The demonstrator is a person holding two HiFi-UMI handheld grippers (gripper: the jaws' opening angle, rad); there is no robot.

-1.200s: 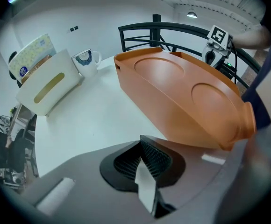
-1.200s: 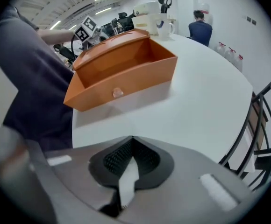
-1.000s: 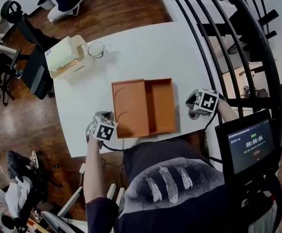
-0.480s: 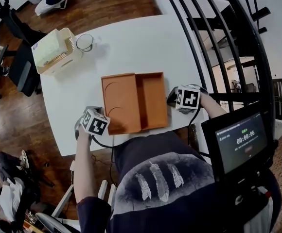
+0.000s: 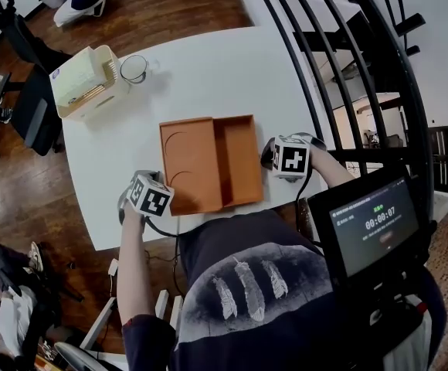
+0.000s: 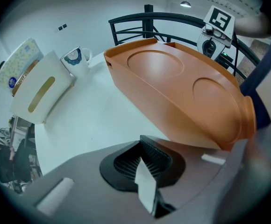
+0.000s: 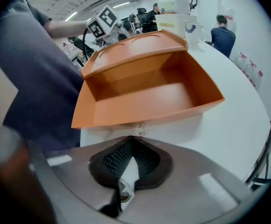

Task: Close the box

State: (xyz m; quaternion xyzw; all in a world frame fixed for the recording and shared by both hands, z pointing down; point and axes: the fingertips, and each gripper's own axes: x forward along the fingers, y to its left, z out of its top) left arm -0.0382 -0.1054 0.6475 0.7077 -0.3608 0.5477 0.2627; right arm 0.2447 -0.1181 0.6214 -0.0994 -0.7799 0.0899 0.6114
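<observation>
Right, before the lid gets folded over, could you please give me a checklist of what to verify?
1. The lid is open, left of the tray: ok.
2. The tray holds nothing that could block the lid: ok.
3. The left gripper is by the lid's near outer corner, jaws together, holding nothing: ok.
4. The right gripper is beside the tray's outer wall, jaws together, holding nothing: ok.
5. The mug and the cream slotted box stand far from the lid's swing: ok.
6. The hinge folds freely: cannot tell.
</observation>
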